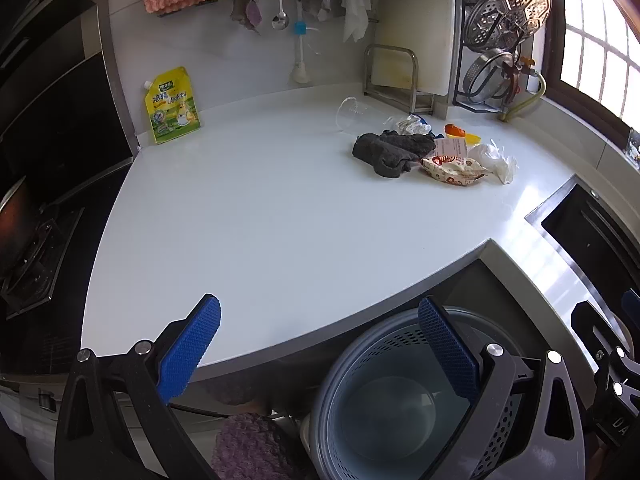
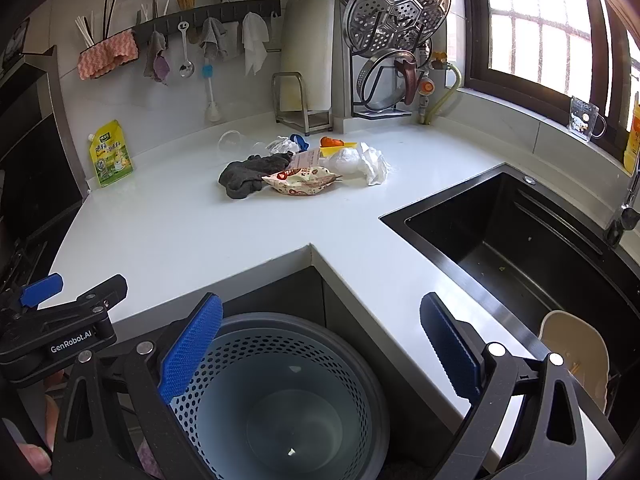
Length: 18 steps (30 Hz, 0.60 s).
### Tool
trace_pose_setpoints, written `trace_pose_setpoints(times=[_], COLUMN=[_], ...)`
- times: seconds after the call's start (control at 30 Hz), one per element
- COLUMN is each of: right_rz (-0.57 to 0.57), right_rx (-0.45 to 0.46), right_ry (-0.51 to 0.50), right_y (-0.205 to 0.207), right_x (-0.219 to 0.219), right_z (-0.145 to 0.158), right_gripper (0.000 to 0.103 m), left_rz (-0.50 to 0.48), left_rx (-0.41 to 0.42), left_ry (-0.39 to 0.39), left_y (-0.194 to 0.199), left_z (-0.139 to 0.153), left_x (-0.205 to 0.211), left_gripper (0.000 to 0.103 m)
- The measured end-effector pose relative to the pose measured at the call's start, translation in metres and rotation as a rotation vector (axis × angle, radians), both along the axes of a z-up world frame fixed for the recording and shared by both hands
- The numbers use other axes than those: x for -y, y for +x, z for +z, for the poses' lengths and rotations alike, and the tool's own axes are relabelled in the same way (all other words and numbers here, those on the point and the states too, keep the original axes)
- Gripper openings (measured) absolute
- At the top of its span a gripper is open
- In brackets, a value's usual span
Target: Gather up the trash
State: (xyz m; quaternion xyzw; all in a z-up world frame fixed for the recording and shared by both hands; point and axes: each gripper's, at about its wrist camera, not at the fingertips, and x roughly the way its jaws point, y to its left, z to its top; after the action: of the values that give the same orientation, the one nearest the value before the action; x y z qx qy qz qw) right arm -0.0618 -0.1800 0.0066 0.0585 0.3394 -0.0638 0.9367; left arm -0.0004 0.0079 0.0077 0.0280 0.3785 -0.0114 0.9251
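A pile of trash lies at the back of the white counter (image 1: pixel 260 220): a printed snack wrapper (image 1: pixel 454 171) (image 2: pixel 304 184), crumpled white plastic (image 1: pixel 494 158) (image 2: pixel 368 164), a dark grey cloth (image 1: pixel 394 150) (image 2: pixel 252 174), a crumpled white and blue scrap (image 2: pixel 286 145), orange and yellow bits (image 2: pixel 334 144), and a clear cup (image 1: pixel 352 114) (image 2: pixel 231 140) on its side. A grey perforated bin (image 1: pixel 400 396) (image 2: pixel 288 396) stands on the floor below the counter's inner corner, empty. My left gripper (image 1: pixel 320 344) and right gripper (image 2: pixel 322 344) both hover open above the bin, far from the pile, holding nothing.
A yellow-green pouch (image 1: pixel 173 106) (image 2: pixel 110 154) leans on the back wall. A black sink (image 2: pixel 520 248) lies to the right, a stove (image 1: pixel 28 256) to the left. A cutting board rack (image 2: pixel 302 104) and a steamer rack (image 2: pixel 396 12) stand behind the pile. A cream bowl (image 2: pixel 576 356) sits in the sink.
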Motion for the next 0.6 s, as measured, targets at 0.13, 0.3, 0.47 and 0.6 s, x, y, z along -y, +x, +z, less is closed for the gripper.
trace_pose_setpoints(times=[0.13, 0.3, 0.47, 0.6], right_rz=[0.001, 0.001, 0.001, 0.002], right_rx=[0.003, 0.003, 0.003, -0.002], right_ry=[-0.002, -0.004, -0.004, -0.002], right_y=[-0.0028, -0.0027, -0.0028, -0.0020], right_x=[-0.0005, -0.0009, -0.0009, -0.0012], right_z=[0.0012, 0.0008, 0.0007, 0.0006], right_gripper=[0.095, 0.095, 0.095, 0.095], left_rz=[0.002, 0.002, 0.003, 0.003], left_rx=[-0.001, 0.000, 0.000, 0.000], left_ry=[-0.002, -0.003, -0.005, -0.007], left_y=[-0.0007, -0.0012, -0.0019, -0.0018], left_z=[-0.0003, -0.0011, -0.0022, -0.0022], left_x=[-0.0014, -0.0025, -0.0049, -0.0053], left_gripper=[0.097, 0.097, 0.097, 0.097])
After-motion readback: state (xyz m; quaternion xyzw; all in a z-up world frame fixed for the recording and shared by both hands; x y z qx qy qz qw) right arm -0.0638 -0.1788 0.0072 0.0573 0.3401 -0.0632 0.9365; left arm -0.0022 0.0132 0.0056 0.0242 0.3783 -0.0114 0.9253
